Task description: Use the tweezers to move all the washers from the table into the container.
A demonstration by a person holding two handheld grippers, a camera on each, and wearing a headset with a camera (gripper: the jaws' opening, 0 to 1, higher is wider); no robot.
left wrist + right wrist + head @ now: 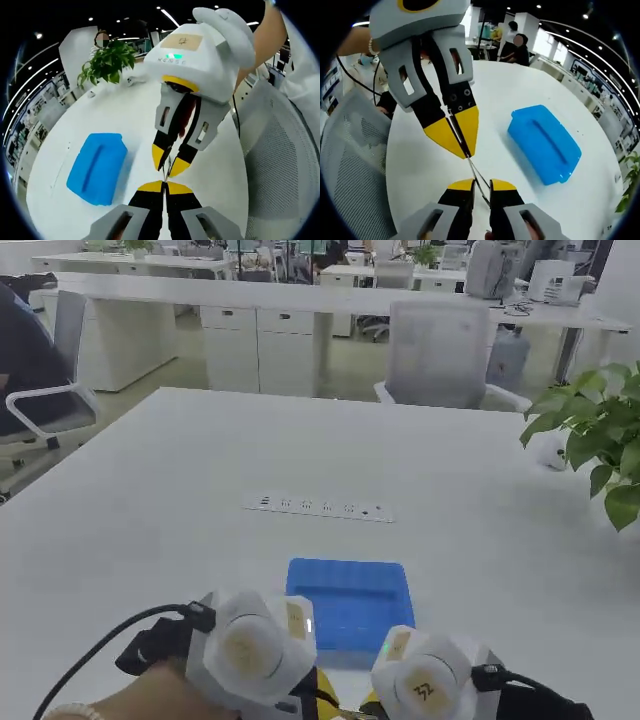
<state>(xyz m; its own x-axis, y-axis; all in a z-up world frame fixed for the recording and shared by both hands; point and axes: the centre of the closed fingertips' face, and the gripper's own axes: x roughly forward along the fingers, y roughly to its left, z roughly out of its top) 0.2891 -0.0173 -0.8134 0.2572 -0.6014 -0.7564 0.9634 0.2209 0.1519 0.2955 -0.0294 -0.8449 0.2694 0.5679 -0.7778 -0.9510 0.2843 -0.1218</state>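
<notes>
Right gripper view: tweezers [475, 170] thin, springy, slick; left gripper [461, 145] clamps them, right gripper [481, 184] pinches legs; hold mid-leg.

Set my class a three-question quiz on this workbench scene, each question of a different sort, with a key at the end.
1. True or false: the blue container sits on the white table nearer the person than the socket strip.
2. Which thing does the left claw clamp? A, a washer; B, tweezers; C, a cable.
3. Fill in: in the head view, a leafy ____ stands at the table's right edge.

Key: 1 true; 2 B; 3 plant.
</notes>
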